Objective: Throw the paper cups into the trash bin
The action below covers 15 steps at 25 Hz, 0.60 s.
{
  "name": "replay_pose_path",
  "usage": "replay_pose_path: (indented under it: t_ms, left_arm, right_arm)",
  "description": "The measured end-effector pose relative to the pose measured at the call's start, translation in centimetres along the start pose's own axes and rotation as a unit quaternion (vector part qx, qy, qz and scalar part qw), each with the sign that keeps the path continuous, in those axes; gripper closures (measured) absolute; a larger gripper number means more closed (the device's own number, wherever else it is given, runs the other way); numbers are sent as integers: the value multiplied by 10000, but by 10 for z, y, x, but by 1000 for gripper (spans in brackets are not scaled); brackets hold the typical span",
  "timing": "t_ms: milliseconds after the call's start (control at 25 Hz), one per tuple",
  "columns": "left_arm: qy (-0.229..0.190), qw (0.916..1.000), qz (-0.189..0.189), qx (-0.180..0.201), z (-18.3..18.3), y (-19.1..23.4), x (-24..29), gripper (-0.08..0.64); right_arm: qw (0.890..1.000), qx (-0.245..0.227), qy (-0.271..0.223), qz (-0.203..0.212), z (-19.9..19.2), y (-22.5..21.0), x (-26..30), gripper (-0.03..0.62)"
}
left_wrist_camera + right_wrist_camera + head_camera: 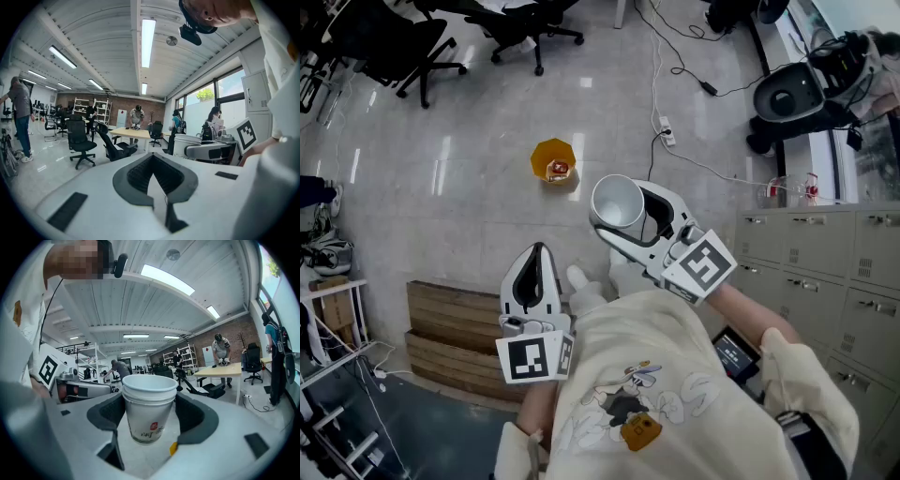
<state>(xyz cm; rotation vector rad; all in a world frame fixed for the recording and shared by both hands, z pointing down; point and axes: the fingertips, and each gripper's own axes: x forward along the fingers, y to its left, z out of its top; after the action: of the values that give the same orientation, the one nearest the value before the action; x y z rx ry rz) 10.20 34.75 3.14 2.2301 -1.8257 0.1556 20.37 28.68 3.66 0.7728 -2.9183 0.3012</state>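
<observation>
Two stacked white paper cups (616, 201) stand upright between the jaws of my right gripper (623, 212), which is shut on them and held up at chest height. In the right gripper view the cups (149, 404) fill the gap between the dark pads (193, 414), with red print on the outer cup. An orange trash bin (553, 160) stands on the floor ahead, with something red and white inside. My left gripper (536, 251) is lower and to the left, shut and empty. Its pads (136, 174) meet at the tip in the left gripper view.
Black office chairs (420, 45) stand at the far left. A wooden pallet (450, 333) lies on the floor to my left. A power strip with cables (667, 130) runs behind the bin. Grey cabinets (825, 258) line the right side. People stand at a distant table (132, 133).
</observation>
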Motion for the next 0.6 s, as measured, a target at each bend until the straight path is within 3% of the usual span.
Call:
replay_pose_path:
  t_ms: [600]
  left_arm:
    - [-26, 9996, 252, 113, 6, -31, 23, 554]
  right_arm:
    - [9992, 102, -109, 381, 3, -26, -17, 250]
